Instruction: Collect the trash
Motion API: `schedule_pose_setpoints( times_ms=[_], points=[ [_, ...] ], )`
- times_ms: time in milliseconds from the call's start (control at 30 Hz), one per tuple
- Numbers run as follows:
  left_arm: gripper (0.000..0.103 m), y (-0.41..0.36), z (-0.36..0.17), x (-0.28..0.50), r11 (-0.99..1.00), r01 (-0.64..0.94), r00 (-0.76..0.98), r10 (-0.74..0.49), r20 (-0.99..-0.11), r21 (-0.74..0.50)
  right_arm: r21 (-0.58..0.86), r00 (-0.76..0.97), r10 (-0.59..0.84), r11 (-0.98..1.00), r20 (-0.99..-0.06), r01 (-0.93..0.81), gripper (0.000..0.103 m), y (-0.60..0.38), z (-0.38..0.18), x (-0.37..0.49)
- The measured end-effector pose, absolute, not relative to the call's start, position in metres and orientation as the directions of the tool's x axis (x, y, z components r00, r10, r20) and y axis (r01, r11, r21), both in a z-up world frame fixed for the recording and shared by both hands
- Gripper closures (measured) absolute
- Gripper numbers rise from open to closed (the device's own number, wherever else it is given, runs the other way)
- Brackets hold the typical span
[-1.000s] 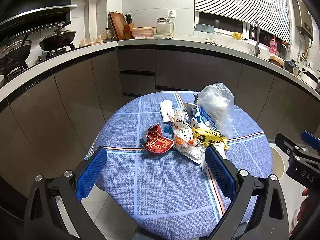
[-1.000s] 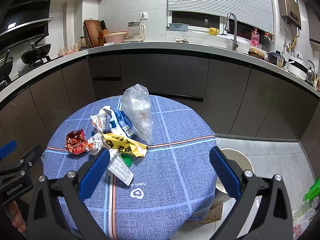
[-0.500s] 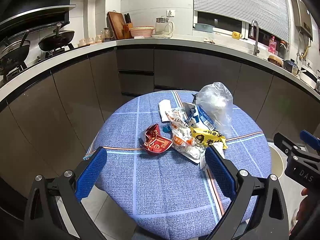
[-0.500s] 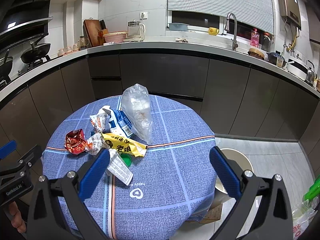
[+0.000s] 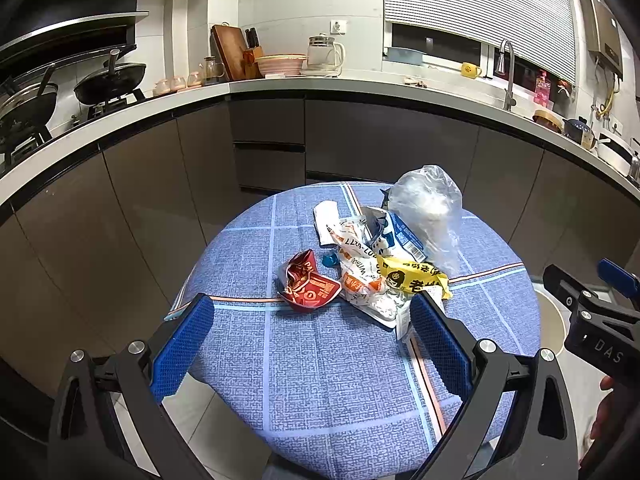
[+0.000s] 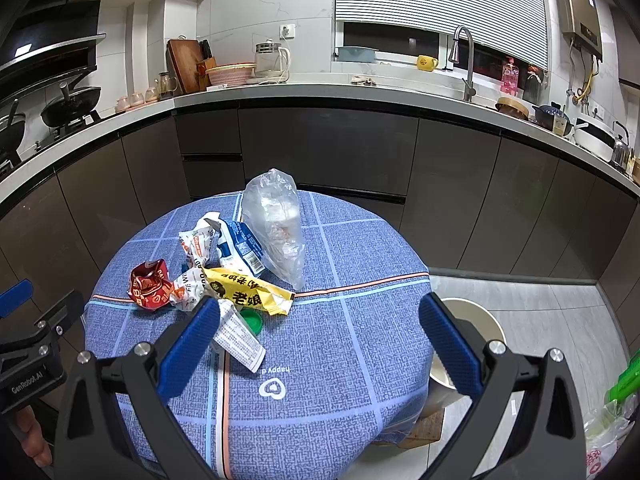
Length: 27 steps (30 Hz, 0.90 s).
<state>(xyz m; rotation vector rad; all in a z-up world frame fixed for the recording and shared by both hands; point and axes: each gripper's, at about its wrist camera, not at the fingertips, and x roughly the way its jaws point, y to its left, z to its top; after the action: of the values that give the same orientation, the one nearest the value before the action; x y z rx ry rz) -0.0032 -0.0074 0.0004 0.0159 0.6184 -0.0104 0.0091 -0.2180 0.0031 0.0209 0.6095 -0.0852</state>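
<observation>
Pre-grasp: both grippers, left [image 5: 308,332] and right [image 6: 320,340], hover fingers open and empty above the wrappers [image 5: 372,276]; next, descend and pinch one.

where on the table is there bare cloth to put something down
The right half of the table is bare, from the clear plastic bag to the edge above the bin. The near side by the heart logo is bare too. The left-centre is crowded: red wrapper, yellow wrapper, green cap.
</observation>
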Motion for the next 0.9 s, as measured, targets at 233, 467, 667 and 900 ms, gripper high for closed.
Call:
schedule_pose_setpoints(
  times_ms=[233, 467, 667, 900],
  points=[
    [0.009, -0.0071, 0.0004, -0.0030, 1.000, 0.014, 0.814, -0.004, -0.580, 0.012, -0.007, 0.817, -0.074, 0.996, -0.572, 0.086, 0.003, -0.2197, 0.0043, 0.0091],
    [0.009, -0.0080, 0.0005, -0.0033, 1.000, 0.014, 0.815, -0.004, -0.580, 0.012, -0.007, 0.817, -0.075, 0.996, -0.572, 0.086, 0.003, -0.2178, 0.0040, 0.0090],
    [0.009, -0.0133, 0.0019, -0.0026, 1.000, 0.014, 0.814, -0.005, -0.580, 0.011, -0.007, 0.817, -0.075, 0.996, -0.572, 0.086, 0.003, -0.2185, 0.0044, 0.0090],
    [0.009, -0.0131, 0.0019, -0.0025, 1.000, 0.015, 0.814, -0.006, -0.581, 0.010, -0.007, 0.817, -0.075, 0.996, -0.572, 0.086, 0.003, -0.2174, 0.0041, 0.0089]
  ],
)
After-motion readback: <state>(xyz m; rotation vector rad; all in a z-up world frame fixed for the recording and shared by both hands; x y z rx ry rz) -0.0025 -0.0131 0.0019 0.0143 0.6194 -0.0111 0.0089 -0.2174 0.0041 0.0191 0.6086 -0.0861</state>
